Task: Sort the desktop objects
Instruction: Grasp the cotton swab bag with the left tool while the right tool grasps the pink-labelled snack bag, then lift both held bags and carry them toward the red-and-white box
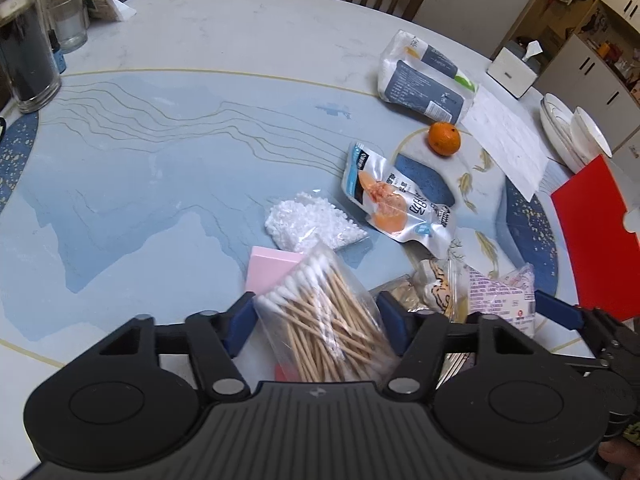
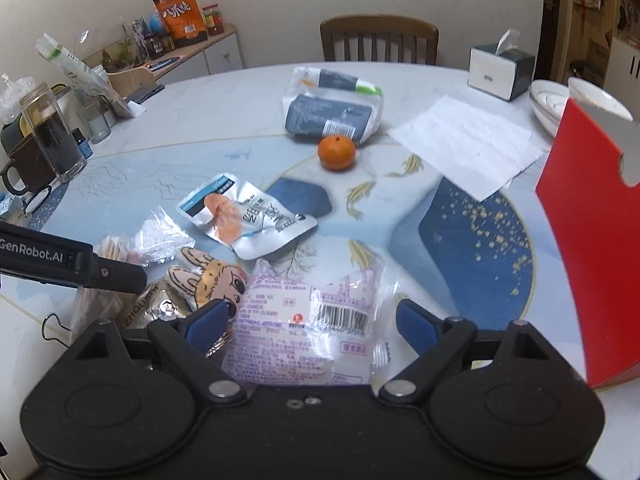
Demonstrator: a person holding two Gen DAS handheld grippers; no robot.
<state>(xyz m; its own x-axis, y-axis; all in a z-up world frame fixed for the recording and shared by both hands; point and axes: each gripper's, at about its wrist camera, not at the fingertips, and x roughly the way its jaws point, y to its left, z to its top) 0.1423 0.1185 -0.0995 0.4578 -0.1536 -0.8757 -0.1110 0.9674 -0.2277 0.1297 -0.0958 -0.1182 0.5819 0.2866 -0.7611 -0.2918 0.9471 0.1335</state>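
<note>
In the left wrist view, my left gripper (image 1: 316, 318) is shut on a clear bag of cotton swabs (image 1: 320, 312), with a blue pad against each side. The bag lies over a pink notepad (image 1: 268, 272). In the right wrist view, my right gripper (image 2: 312, 320) stands open around a pink-and-purple printed packet (image 2: 304, 320), its pads just clear of the wrapper's edges. A cartoon-printed packet (image 2: 208, 276) lies beside that packet on the left. Farther out are a silver snack pouch (image 1: 396, 200), a bag of white beads (image 1: 312, 220) and a mandarin (image 1: 444, 139).
A red folder (image 2: 592, 240) stands at the right edge. Farther back lie a white paper sheet (image 2: 468, 144), a tissue pack (image 2: 332, 108), a tissue box (image 2: 500, 68) and stacked bowls (image 2: 560, 100). Jars and a glass (image 1: 24, 48) crowd the far left. A wooden chair (image 2: 380, 36) stands behind the round table (image 1: 160, 160).
</note>
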